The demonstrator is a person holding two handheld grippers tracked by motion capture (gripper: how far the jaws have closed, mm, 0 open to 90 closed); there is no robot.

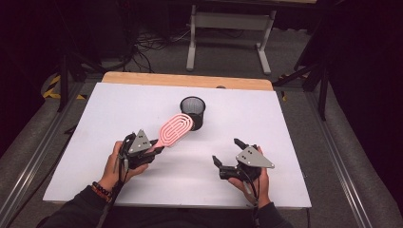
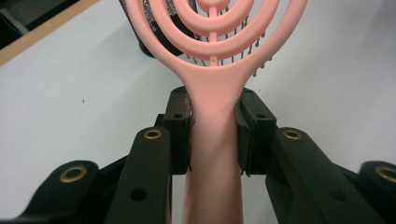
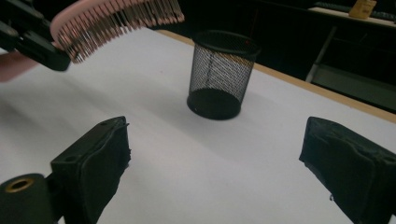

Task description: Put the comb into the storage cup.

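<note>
The left gripper (image 1: 151, 151) is clamped on the handle of a pink plastic hairbrush with a looped, open-work oval head (image 1: 175, 129) — in the left gripper view its black pads press both sides of the handle just below where the head flares out. Gripping that low on the neck looks deliberate to me: it leaves the whole head free and lets the hand steer it. The brush hangs in the air above the middle of the white table surface (image 1: 95, 142), bristles down, its tip reaching over toward the black wire-mesh cup (image 1: 193, 112) that stands upright near the centre, a little toward the far edge. I judge the brush is meant to go into that cup, so it may have to tip handle-down or head-down first.

The right gripper (image 1: 227, 155) waits near the front edge, right of centre, its jaws spread wide with nothing between them — probably kept clear, or ready to steady the light cup.

Some things I can't make out. The end of the handle is hidden inside the left gripper's body and the hand. The cup's near rim is partly covered by the brush head in the high view, and whether anything lies in its bottom is too dark to tell.
</note>
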